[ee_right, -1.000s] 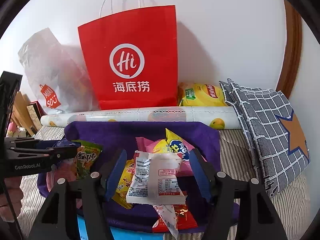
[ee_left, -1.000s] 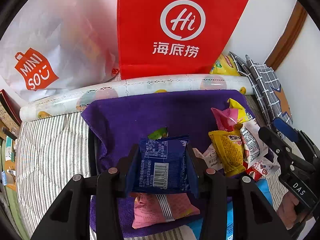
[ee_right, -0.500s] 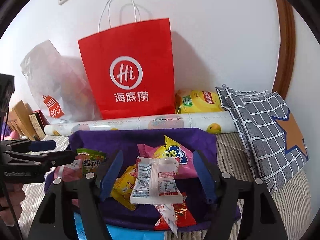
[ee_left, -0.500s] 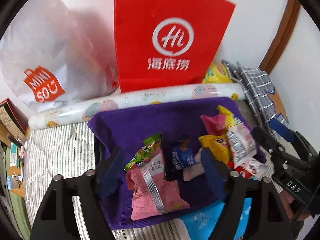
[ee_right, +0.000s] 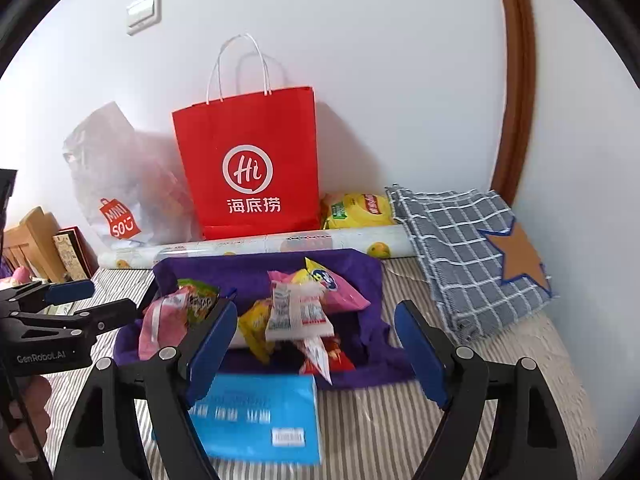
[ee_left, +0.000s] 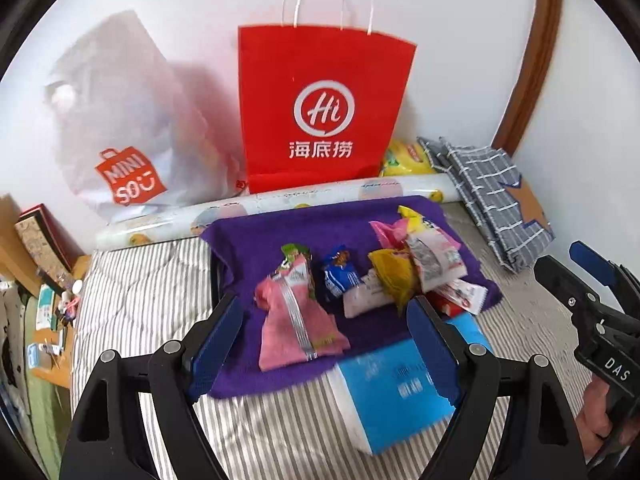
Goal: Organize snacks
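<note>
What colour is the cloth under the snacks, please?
Purple cloth, clearest in the left wrist view.

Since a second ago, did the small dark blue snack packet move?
Yes. The dark blue snack packet left the left gripper, whose jaws have just been opening, and lies on the purple cloth.

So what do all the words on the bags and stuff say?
"Hi" and "海底捞": red paper bag.
"MINI SO": white plastic bag.
"DAS": side of the right gripper.
"GenRobot.AI": side of the left gripper.
Yellow chip bag: red logo, too blurred to read.
Blue tissue pack and snack packets: print too small or blurred.
</note>
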